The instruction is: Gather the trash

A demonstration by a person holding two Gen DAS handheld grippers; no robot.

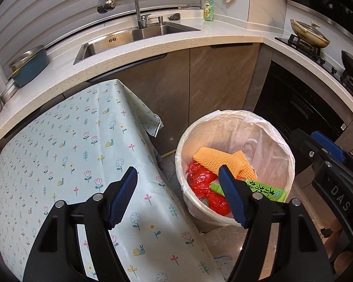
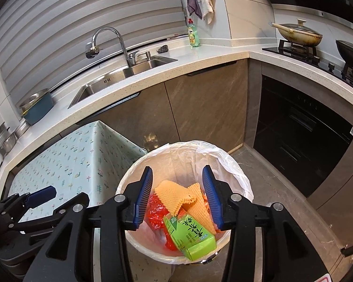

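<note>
My left hand-held gripper (image 1: 177,196) is open, with nothing between its two blue pads. It hangs over the edge of the table with the pale green flower-and-snail cloth (image 1: 82,145), and one blue finger reaches across the rim of the bin.

My right hand-held gripper (image 2: 177,197) is open too. Its jaws stand apart right above the round white trash bin with a thin clear plastic bag (image 2: 226,162) inside it. The pads do not press on anything. I can see the trash down in the gap between them, lying lower in the bin.

The trash is all in the bin. There is an orange bumpy foam net sheet (image 2: 176,193), folded over on top. Under it lies a crumpled red plastic bag (image 2: 156,212). A bright green paper drink carton with dark writing (image 2: 190,235) leans against the near side of the bin, touching the orange foam and the red bag.

The bin stands on the grey stone floor (image 2: 277,183), just beside the corner of the table. Behind it are brown cupboard doors (image 2: 207,108).

On the white kitchen counter farther back there is a shiny metal sink (image 2: 120,76) with a curved silver tap (image 2: 115,37). A green bottle of dish soap (image 2: 193,35) stands near the wall.
</note>
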